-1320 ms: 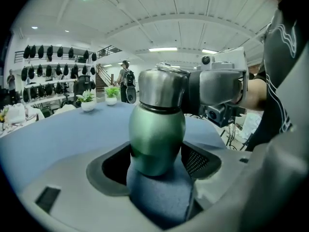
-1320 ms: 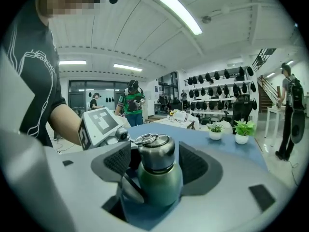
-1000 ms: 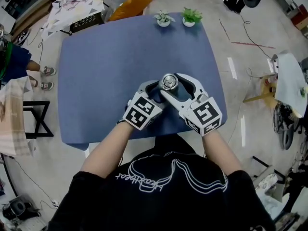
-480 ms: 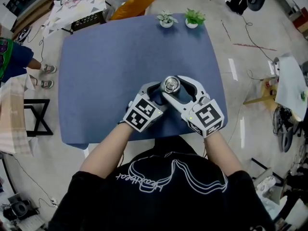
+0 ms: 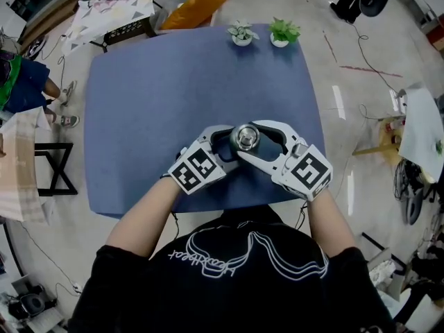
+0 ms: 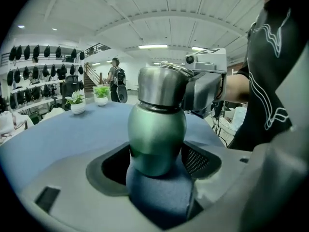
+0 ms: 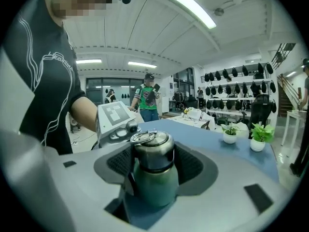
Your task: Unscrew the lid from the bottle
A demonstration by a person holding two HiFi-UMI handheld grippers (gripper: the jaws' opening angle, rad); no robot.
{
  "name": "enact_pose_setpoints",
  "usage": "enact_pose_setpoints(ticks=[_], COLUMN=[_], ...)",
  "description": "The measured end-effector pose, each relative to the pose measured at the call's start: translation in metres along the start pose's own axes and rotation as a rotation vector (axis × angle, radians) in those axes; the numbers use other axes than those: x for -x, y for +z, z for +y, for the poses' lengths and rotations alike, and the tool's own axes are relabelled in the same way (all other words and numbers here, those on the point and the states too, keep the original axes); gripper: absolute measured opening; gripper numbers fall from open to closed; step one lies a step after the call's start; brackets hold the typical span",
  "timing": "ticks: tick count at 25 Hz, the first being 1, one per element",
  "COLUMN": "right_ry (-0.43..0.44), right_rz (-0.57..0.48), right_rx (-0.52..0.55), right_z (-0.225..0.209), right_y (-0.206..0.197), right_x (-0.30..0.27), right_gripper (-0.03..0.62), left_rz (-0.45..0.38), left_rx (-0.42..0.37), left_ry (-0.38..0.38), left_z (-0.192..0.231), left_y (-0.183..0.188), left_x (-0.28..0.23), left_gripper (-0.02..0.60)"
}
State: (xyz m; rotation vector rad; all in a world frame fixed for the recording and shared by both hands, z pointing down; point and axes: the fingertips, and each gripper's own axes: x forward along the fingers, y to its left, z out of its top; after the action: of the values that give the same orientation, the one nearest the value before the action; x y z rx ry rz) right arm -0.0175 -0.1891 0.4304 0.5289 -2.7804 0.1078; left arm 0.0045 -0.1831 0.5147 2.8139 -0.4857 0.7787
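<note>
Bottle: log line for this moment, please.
left gripper: shut on bottle body | right gripper: shut on lid | lid: not yet off

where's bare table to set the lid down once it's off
Bare: the table's left half, and the stretch between the bottle and the two potted plants. Crowded: the near edge, round the left gripper and right gripper.

Green bottle (image 6: 157, 139), upright on blue table (image 5: 173, 82) (steel lid (image 7: 153, 151) in place)

The script on the black shirt (image 5: 229, 290) is too small to read.
</note>
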Motion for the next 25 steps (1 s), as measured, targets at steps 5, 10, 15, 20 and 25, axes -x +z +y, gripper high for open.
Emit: enact_pose_setpoints(ticks=[5, 10, 15, 20, 25], right_ry=[0.132, 0.245, 0.319, 0.339, 0.309], right_rz=[0.036, 0.09, 0.106, 0.111, 0.094], right_rx=[0.032, 0.073, 0.085, 0.085, 0.089], right_z=[0.0032, 0.0027, 0.0033, 0.0037, 0.0029], right_y=[0.0001, -0.0015, -0.0015, -0.0005, -0.0005], right_x=[-0.0011, -0.002, -0.0032, -0.0038, -0.0026], right_gripper=[0.261, 0.261, 0.261, 0.261, 0.262], left_rz=[0.016, 0.04, 0.063, 0.051, 0.031], left_rx=[-0.057, -0.11, -0.154, -0.158, -0.151], left_ry=[-0.093, -0.178, -0.249, -0.268, -0.223], left_z=[-0.0007, 0.0011, 0.0015, 0.0015, 0.0024], left_y=[-0.0009, -0.0015, -0.003, -0.0024, -0.0011], left_x=[0.0015, 0.0011, 0.0014, 0.0029, 0.003], left_gripper=[0.324, 0.324, 0.324, 0.324, 0.324])
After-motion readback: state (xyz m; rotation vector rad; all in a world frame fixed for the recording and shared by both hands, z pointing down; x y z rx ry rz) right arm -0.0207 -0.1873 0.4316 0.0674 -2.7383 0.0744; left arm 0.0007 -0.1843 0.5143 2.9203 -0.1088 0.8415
